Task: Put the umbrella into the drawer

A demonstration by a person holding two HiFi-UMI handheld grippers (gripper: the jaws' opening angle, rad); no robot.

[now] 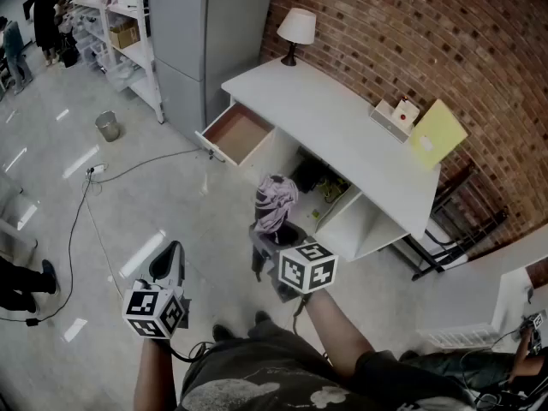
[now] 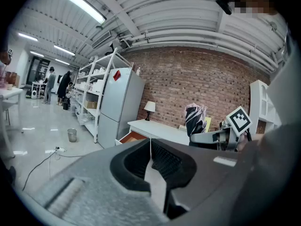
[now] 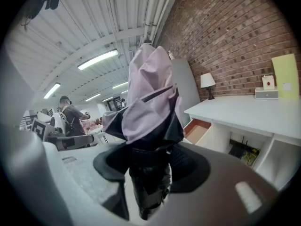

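A folded pink and black umbrella [image 1: 276, 204] stands upright in my right gripper [image 1: 272, 248], which is shut on its black lower end. In the right gripper view the umbrella [image 3: 150, 93] fills the middle, with the jaws of the right gripper [image 3: 148, 161] closed on its stem. The white desk [image 1: 342, 135] stands against the brick wall, and its left drawer [image 1: 236, 133] is pulled open and looks empty, some way beyond the umbrella. My left gripper [image 1: 170, 259] hangs lower left over the floor, jaws together and holding nothing. The left gripper view shows the left gripper [image 2: 150, 143], the umbrella [image 2: 194, 118] and the drawer [image 2: 134, 136].
A table lamp [image 1: 297, 28], a small box [image 1: 396, 116] and a yellow folder [image 1: 438, 133] sit on the desk. A tall grey cabinet [image 1: 205, 24] stands left of the drawer. A metal bin [image 1: 107, 125] and a cable [image 1: 86, 204] lie on the floor; people stand far left.
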